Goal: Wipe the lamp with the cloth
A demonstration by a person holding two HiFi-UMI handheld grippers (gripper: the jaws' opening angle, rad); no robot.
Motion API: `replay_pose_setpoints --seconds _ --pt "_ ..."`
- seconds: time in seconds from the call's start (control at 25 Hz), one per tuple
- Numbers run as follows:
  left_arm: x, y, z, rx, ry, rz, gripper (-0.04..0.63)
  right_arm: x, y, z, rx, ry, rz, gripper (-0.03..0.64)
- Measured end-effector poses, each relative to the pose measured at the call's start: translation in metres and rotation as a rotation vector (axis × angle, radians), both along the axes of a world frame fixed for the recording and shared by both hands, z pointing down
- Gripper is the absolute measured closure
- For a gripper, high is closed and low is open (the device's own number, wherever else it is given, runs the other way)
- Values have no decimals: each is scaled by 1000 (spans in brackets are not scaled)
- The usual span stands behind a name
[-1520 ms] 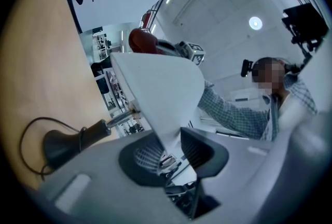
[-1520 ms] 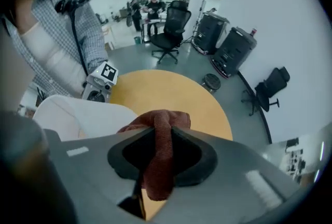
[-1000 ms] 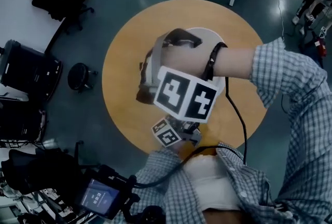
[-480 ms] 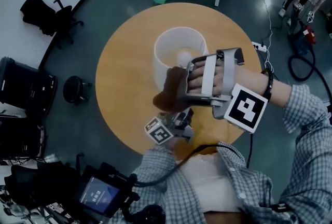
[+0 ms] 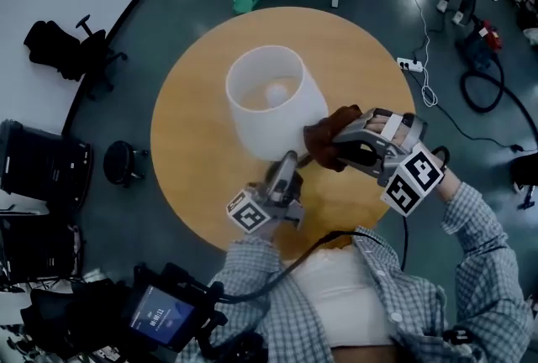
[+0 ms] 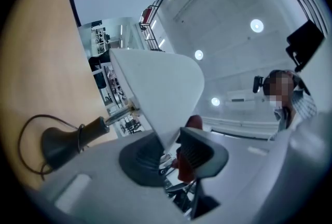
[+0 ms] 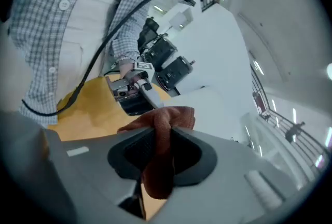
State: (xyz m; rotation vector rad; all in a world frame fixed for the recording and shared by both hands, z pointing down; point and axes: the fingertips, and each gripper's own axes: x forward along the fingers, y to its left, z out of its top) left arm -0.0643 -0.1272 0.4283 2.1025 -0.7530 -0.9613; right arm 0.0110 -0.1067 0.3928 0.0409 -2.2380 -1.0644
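In the head view the lamp (image 5: 276, 92) stands mid-table (image 5: 189, 176); the left gripper (image 5: 284, 168) meets the lower rim of its shade (image 5: 252, 130) on the side toward the table's near edge, and the right gripper (image 5: 340, 147) brings the brown cloth (image 5: 321, 139) to the shade's right flank. The left gripper view shows narrow-set jaws pinching that rim: better to steady it lightly, lest it dent. The right gripper view shows jaws clamped on a cloth fold; sweep it flat around the shade.

Wht lamp (image 5: 252, 128), brn cloth (image 5: 323, 143), tan tbl (image 5: 192, 160)
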Motion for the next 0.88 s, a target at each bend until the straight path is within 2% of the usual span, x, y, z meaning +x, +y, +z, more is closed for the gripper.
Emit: replay_pose_setpoints --seconds 0.2,0.32,0.4,0.48,0.6,0.72,0.8,0.88 --pt "0 -1 1 0 4 5 497 7 -11 9 -204 -292 254 525" --pt "2 0 2 -8 18 18 479 12 -17 1 -330 -489 365 525" --pt "7 5 8 -28 -8 42 479 17 -20 -1 -389 -588 417 525" --pt "17 12 18 -52 -66 75 469 22 -24 2 -412 -633 450 525" --pt "20 28 31 -61 -230 98 460 32 -27 14 -428 -630 493 525" --pt "5 51 34 -23 -472 117 460 44 -27 23 -471 -659 548 525" --pt "-9 57 21 36 -641 107 460 54 -27 28 -489 -669 580 525" --pt "-20 53 -7 141 -824 85 455 62 -30 36 -505 -669 608 525"
